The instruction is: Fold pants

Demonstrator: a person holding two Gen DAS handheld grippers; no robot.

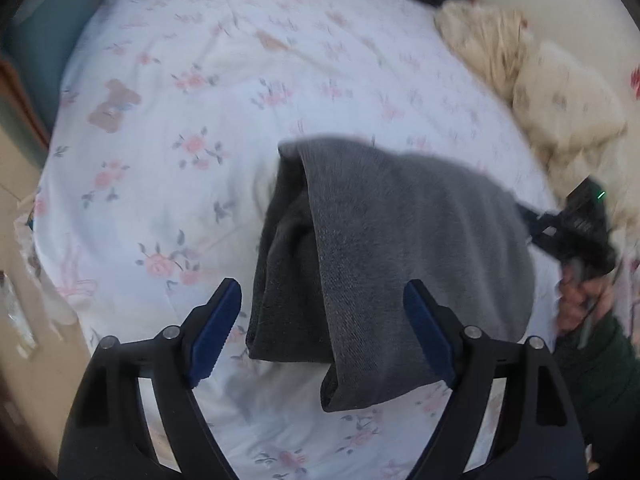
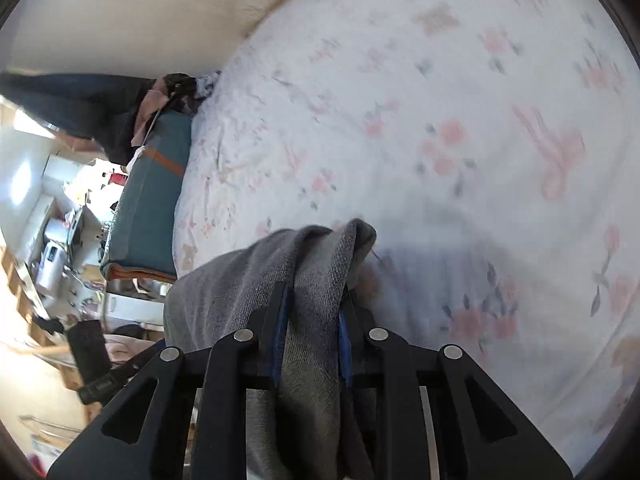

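On the floral bed sheet [image 1: 168, 92]: grey pants [image 1: 400, 248], bunched. Left gripper [image 1: 322, 320] fingers wide apart, gripping nothing. Right gripper [image 2: 312, 320] fingers clamp the pants.

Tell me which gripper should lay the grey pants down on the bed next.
Right. The right gripper is already clamped on the grey pants, held above the floral bedsheet; the left gripper is open, gripping nothing.
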